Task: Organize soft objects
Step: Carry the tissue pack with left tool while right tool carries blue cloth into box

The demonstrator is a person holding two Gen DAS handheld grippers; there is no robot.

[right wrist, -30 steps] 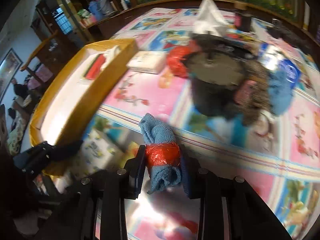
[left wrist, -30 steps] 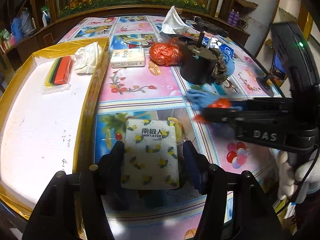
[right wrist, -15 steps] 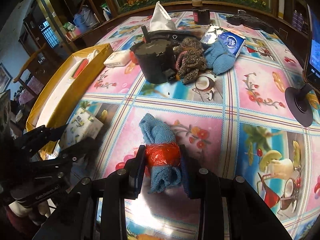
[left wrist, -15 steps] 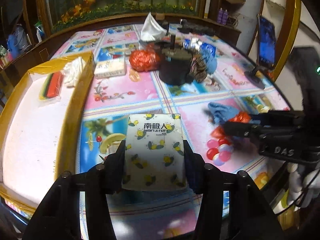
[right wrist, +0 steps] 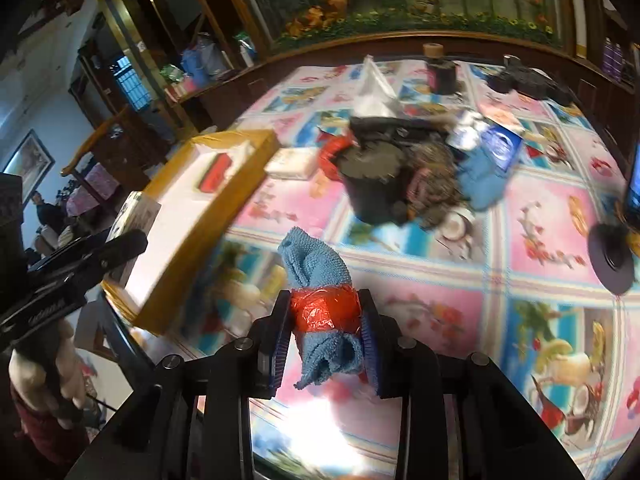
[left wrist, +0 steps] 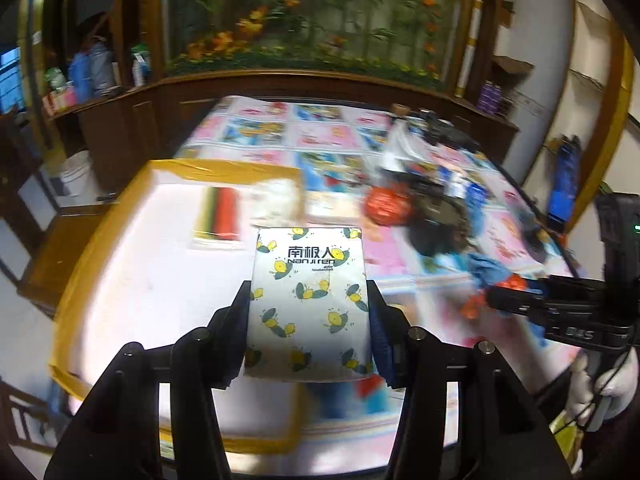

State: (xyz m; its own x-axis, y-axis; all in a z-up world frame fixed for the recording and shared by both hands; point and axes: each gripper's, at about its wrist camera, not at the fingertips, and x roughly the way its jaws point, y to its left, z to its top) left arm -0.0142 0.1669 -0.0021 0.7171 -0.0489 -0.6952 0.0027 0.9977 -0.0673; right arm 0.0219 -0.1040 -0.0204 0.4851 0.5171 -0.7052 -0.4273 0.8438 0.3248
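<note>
Dim, wood-panelled room around the table (right wrist: 540, 216)

A flower mural (left wrist: 320, 20) is seen behind it; dark shelving (right wrist: 132, 72) and a window (right wrist: 130, 84) are spotted left of it.

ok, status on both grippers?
Left gripper shut on tissue pack, up over the tray. Right gripper shut on blue towel, above the table. Strips and white cloth at tray's far end.

Right gripper (right wrist: 325, 334) jaws clamp blue towel roll (right wrist: 320, 304) above tablecloth (right wrist: 540, 240).
</note>
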